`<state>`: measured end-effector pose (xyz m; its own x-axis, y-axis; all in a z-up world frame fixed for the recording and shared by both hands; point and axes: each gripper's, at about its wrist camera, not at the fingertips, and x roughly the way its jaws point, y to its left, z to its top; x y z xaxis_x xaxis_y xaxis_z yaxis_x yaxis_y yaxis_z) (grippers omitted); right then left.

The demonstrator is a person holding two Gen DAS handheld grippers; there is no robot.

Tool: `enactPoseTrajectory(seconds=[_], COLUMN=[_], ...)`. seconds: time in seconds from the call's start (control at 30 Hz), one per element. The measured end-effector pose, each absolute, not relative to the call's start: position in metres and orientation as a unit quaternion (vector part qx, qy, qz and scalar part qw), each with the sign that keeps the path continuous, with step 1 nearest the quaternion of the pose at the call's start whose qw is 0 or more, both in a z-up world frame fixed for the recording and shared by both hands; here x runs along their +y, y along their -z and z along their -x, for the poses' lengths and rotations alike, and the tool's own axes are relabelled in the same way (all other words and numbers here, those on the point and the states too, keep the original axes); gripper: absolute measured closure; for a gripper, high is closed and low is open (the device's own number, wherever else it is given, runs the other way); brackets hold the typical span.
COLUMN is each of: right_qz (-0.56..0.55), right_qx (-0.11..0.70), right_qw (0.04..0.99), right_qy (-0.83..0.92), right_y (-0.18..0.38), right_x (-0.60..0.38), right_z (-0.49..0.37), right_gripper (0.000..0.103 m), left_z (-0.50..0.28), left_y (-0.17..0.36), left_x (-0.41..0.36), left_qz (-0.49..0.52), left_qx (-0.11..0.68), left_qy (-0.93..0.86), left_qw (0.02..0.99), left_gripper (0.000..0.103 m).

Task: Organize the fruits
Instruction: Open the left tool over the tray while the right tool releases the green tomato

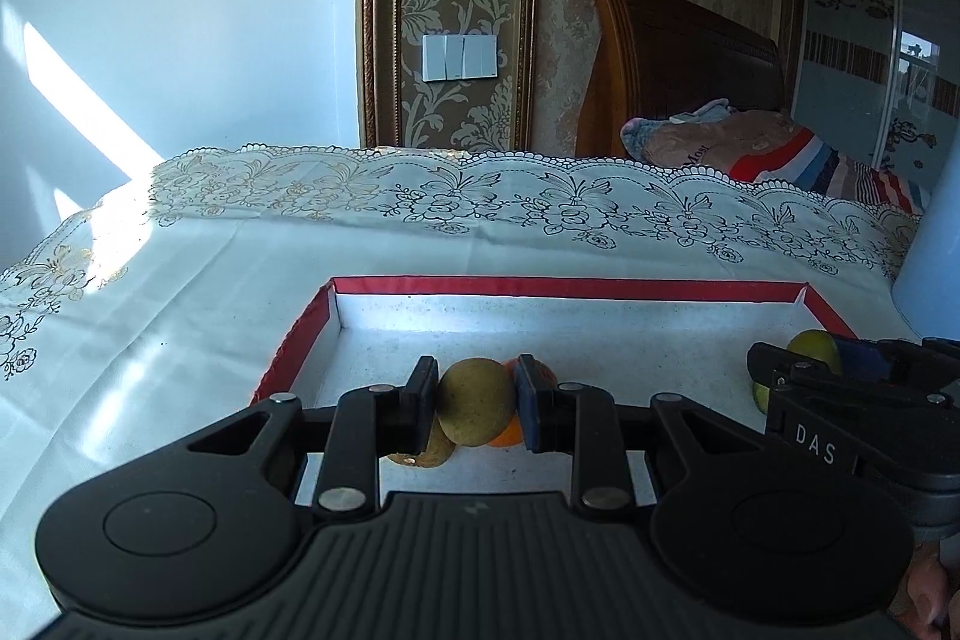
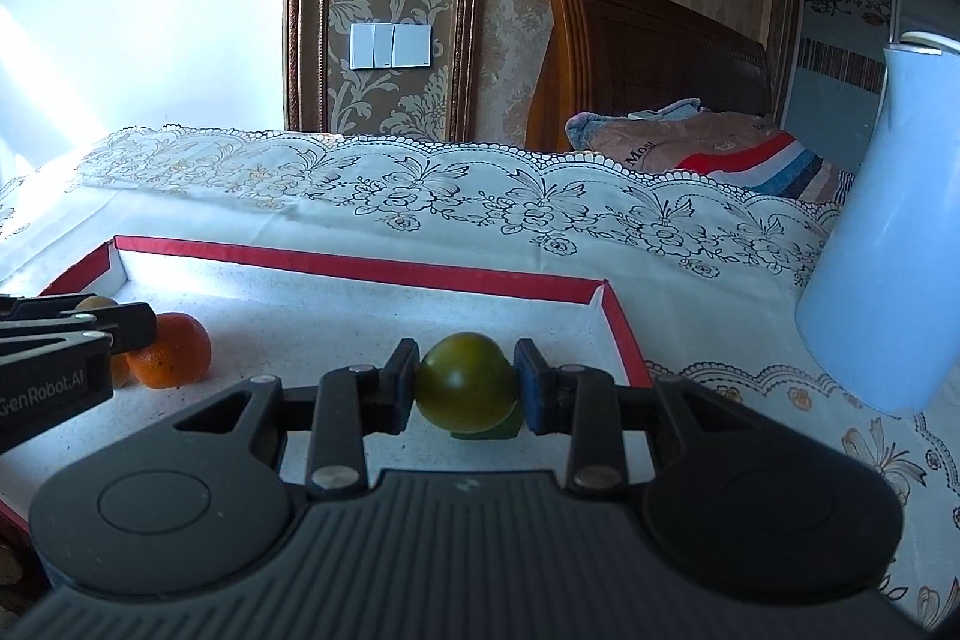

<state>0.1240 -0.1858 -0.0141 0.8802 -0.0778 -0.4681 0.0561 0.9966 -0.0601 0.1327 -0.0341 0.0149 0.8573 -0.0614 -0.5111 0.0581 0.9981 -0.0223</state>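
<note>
Red-rimmed tray (image 1: 564,287) fruit is best lowered gently: a yellowish fruit (image 1: 475,400) is clamped by the left gripper (image 1: 475,403), a green fruit (image 2: 465,381) by the right gripper (image 2: 465,385).

Left gripper (image 1: 475,403): fingers level, pointing toward 12 o'clock and pitched downward, pads clamped on a round yellow-brown fruit (image 1: 474,400). Right gripper (image 2: 465,385): same attitude, pads clamped on a green fruit (image 2: 465,381). Right gripper lies at 3 o'clock of the left, near it, apart. Fingertips of a hand (image 1: 927,595) visible at 5 o'clock.
</note>
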Motion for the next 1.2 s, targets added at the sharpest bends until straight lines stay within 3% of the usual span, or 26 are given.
enactPoseTrajectory(seconds=[0.4, 0.47, 0.77, 0.9, 1.2], right_qz=[0.025, 0.023, 0.023, 0.016, 0.002], right_qx=[0.239, 0.242, 0.246, 0.254, 0.265], right_qw=[0.97, 0.969, 0.968, 0.966, 0.963], right_qy=[0.046, 0.046, 0.052, 0.051, 0.052], right_y=[0.016, 0.017, 0.018, 0.02, 0.023], right_x=[-0.186, -0.187, -0.189, -0.19, -0.196], right_z=[-0.124, -0.125, -0.126, -0.127, -0.129], right_gripper=[0.07, 0.059, 0.056, 0.045, 0.038], left_z=[-0.133, -0.133, -0.134, -0.133, -0.134], left_y=[-0.014, -0.014, -0.014, -0.013, -0.013], left_x=[-0.028, -0.027, -0.022, -0.022, -0.015], left_qz=[0.005, 0.005, 0.012, 0.008, 0.016], left_qx=[0.26, 0.259, 0.259, 0.259, 0.261], left_qy=[0.013, 0.011, -0.007, -0.009, -0.024], left_qw=[0.966, 0.966, 0.966, 0.966, 0.965], left_gripper=[0.076, 0.076, 0.076, 0.076, 0.073])
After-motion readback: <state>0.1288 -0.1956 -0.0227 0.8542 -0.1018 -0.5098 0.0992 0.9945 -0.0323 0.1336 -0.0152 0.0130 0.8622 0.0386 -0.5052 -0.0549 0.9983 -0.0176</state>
